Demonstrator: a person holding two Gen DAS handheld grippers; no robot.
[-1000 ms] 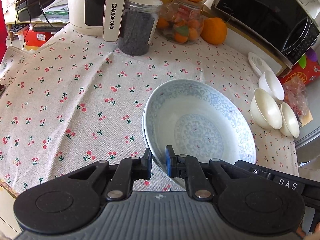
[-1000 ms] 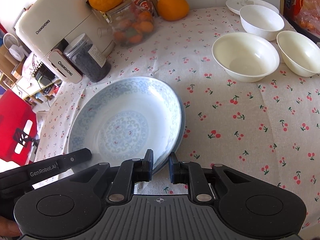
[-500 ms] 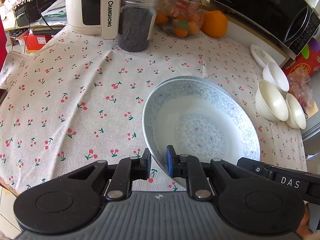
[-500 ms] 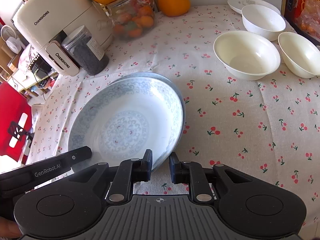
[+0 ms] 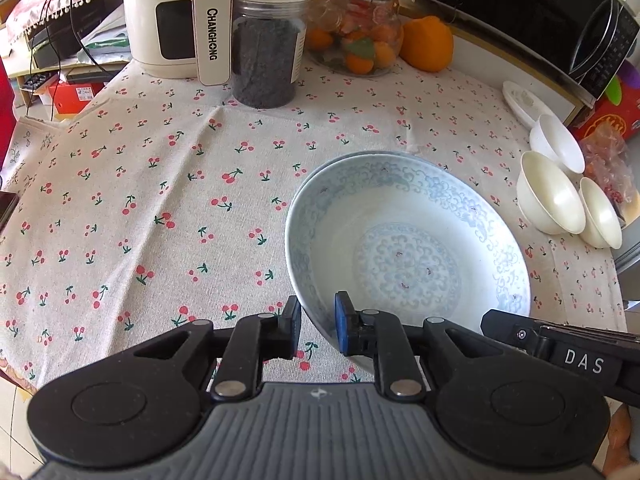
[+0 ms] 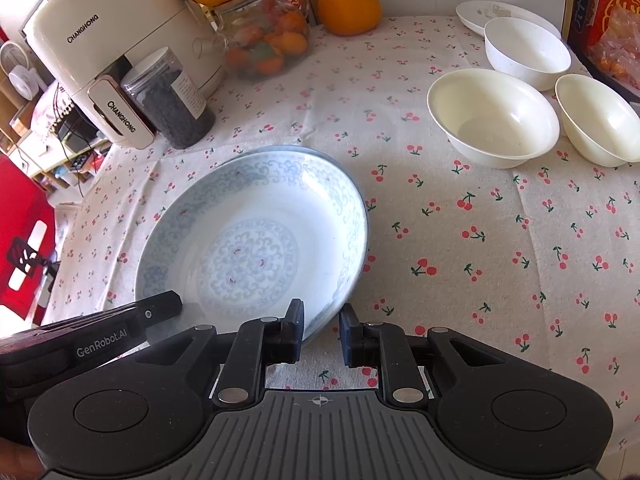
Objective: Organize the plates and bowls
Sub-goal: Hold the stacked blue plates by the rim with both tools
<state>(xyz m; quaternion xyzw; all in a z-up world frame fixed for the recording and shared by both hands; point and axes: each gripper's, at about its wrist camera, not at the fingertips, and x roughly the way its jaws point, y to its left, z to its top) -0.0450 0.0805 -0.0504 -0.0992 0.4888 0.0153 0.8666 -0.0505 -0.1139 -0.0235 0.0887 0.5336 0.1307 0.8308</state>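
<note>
A blue-patterned deep plate (image 5: 400, 248) (image 6: 248, 240) lies on the cherry-print cloth, nested on a second plate whose rim (image 5: 360, 155) (image 6: 288, 148) shows just behind it. My left gripper (image 5: 318, 324) straddles the near left rim, shut on the upper plate. On the near right rim sits my right gripper (image 6: 320, 328), also shut on it. Three white bowls (image 6: 492, 120) (image 6: 528, 52) (image 6: 600, 120) and a small white dish (image 6: 500, 12) stand at the right; the left wrist view shows the bowls (image 5: 548, 196) too.
At the back stand a cream air fryer (image 5: 180, 20), a jar of dark grains (image 5: 268, 52), a glass jar of fruit (image 5: 360, 40) and oranges (image 5: 428, 44). A microwave (image 5: 520, 12) is at the back right. The table's edge (image 5: 12, 376) runs near left.
The upper plate has sunk and levelled onto the lower plate, whose far rim now shows. Both grippers' jaws stand slightly wider on the rim.
</note>
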